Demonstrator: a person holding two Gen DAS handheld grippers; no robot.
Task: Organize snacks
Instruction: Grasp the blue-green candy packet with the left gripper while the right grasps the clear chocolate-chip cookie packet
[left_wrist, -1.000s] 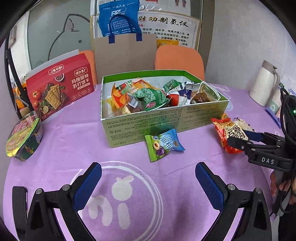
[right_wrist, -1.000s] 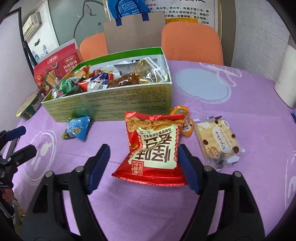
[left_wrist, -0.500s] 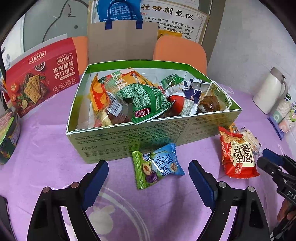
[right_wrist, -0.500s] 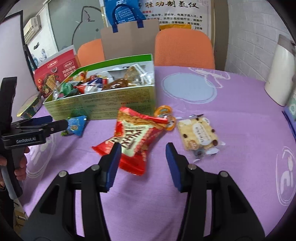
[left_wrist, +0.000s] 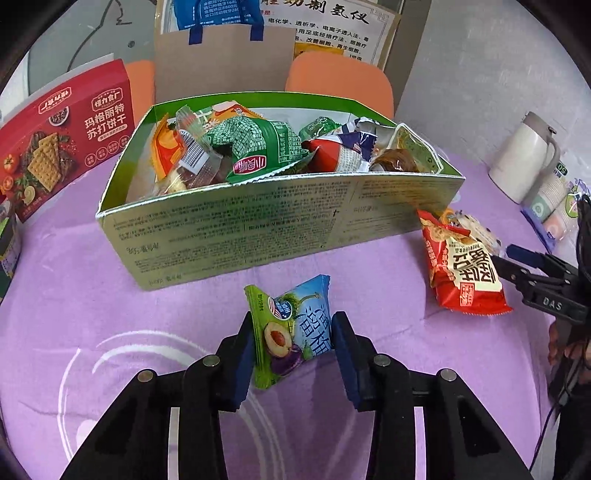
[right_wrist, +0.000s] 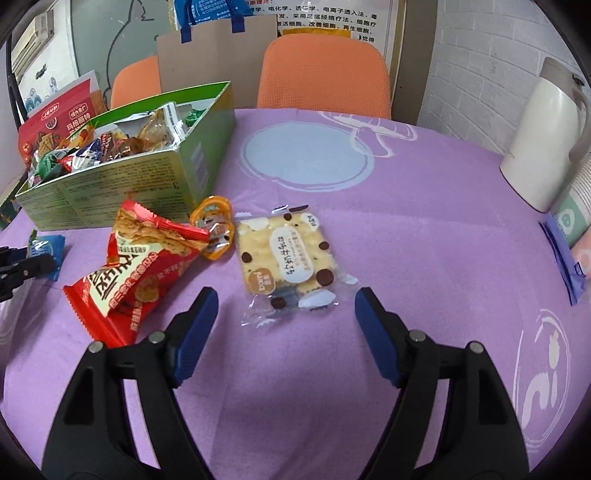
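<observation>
My left gripper (left_wrist: 293, 338) is shut on a small blue-and-green plum candy packet (left_wrist: 291, 328) lying on the purple tablecloth in front of the green snack box (left_wrist: 258, 225), which holds several wrapped snacks. My right gripper (right_wrist: 286, 310) is open, its fingers either side of the near end of a clear-wrapped chocolate-chip biscuit packet (right_wrist: 286, 258). A red crisp packet (right_wrist: 136, 266) lies left of it, with a small orange jelly cup (right_wrist: 214, 225) beside it. The red packet (left_wrist: 461, 266) and the right gripper's fingers (left_wrist: 532, 264) also show in the left wrist view.
A red cracker box (left_wrist: 62, 136) stands left of the snack box. A white kettle (right_wrist: 543, 136) and a paper cup sleeve (right_wrist: 576, 210) stand at the right edge. Orange chairs (right_wrist: 325, 77) and a brown paper bag (left_wrist: 225, 62) are behind the table.
My left gripper moved forward and closed on the plum candy packet. My right gripper swung right from the red crisp packet to the biscuit packet and opened wider.
</observation>
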